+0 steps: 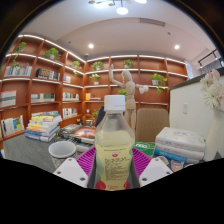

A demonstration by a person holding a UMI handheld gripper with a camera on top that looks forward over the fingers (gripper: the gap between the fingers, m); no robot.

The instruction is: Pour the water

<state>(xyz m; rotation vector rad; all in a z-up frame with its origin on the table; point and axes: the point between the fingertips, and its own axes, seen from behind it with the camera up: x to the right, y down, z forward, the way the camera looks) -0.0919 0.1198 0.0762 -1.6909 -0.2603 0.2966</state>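
The tool (pixel 113 168) is clamped on the bottle (pixel 114 140), low on its body. It looks full, heavy and smooth. A cup (pixel 62 152) waits nearby.

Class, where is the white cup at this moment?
In the gripper view, the white cup stands on the table, left of the bottle held in the claw, before a stack of books.
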